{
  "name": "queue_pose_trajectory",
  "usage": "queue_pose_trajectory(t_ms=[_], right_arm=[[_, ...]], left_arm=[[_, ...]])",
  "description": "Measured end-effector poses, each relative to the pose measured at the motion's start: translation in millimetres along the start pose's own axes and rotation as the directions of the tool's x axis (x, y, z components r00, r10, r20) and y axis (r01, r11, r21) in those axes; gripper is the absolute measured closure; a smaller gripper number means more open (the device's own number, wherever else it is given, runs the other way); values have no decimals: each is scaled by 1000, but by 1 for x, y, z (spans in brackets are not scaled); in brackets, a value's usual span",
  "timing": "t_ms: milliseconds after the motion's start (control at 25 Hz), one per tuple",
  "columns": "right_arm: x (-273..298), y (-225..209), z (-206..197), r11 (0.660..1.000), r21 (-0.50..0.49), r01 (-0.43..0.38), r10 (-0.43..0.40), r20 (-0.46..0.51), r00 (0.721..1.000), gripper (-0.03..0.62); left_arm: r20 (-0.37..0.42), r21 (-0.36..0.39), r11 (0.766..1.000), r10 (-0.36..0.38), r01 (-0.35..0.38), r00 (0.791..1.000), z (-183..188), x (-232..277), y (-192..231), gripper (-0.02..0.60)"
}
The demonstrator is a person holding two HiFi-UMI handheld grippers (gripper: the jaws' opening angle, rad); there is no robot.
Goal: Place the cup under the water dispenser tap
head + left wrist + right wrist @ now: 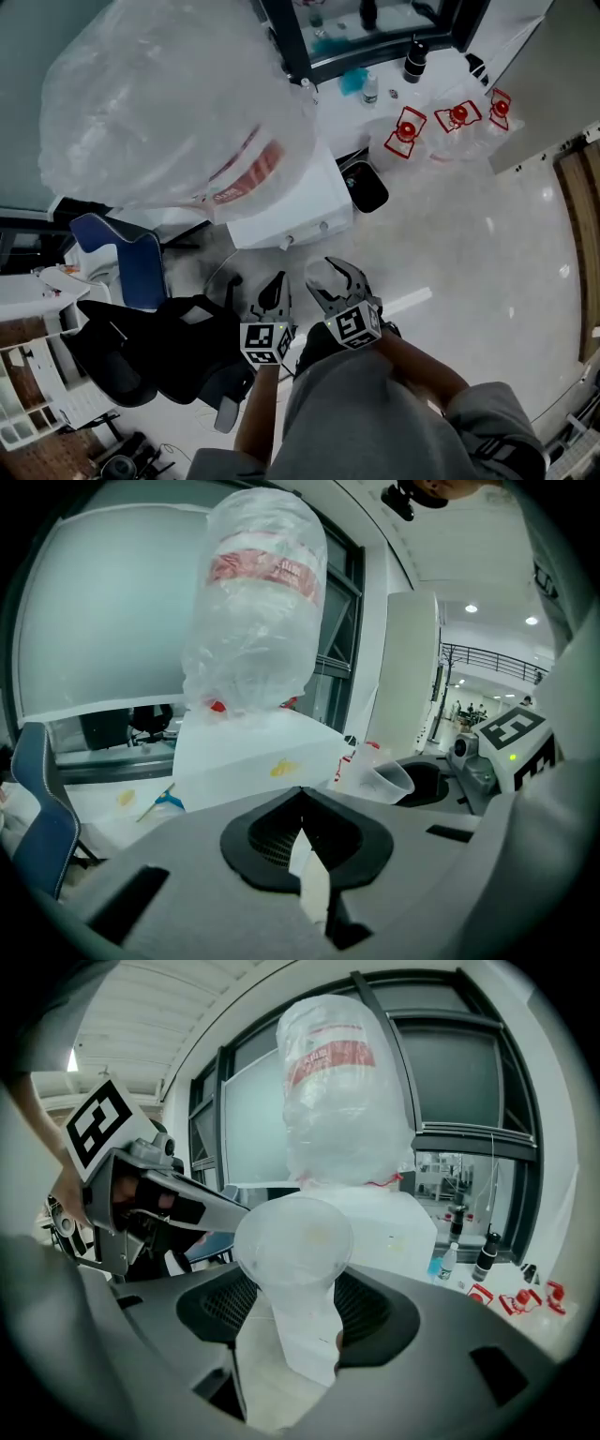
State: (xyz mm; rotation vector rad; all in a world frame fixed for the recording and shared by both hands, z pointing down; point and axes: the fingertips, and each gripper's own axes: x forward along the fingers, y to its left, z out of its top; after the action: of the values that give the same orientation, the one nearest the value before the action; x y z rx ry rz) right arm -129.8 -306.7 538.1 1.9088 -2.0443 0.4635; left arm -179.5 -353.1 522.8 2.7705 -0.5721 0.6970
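The white water dispenser (281, 211) carries a big bottle wrapped in clear plastic (169, 103); its small taps (288, 242) face me. In the right gripper view the dispenser (394, 1227) fills the background. My right gripper (333, 277) is shut on a translucent plastic cup (292, 1241), which lies on its side with its mouth pointing forward at the dispenser. The cup (384, 780) also shows at the right of the left gripper view. My left gripper (275, 286) hovers beside it, jaws together and empty (302, 803). Both grippers are short of the taps.
A blue chair (131, 258) and a black office chair (141, 347) stand to the left. A black bin (366, 186) sits right of the dispenser. Several red-handled empty bottles (408, 131) lie on the floor behind. Shelving (28, 394) is at the lower left.
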Motion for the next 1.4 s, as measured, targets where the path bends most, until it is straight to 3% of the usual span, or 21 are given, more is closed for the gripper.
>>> queue_pose_trajectory(t_ms=[440,840,1400], right_arm=[[41,-19,-49,997,29,69,-68,-35,997,338],[67,-4,-76,981,71,179,-173,-85,981,338],[123,-6,-150,968,94,234,-219,-148,965,338]], left_arm=[[-107,39,994,-93,98,990,-29,40,12,572],[-196,97,961,-236,258,952,-58,53,24,572],[-284,109,949,-254,294,925,-115,68,50,572]])
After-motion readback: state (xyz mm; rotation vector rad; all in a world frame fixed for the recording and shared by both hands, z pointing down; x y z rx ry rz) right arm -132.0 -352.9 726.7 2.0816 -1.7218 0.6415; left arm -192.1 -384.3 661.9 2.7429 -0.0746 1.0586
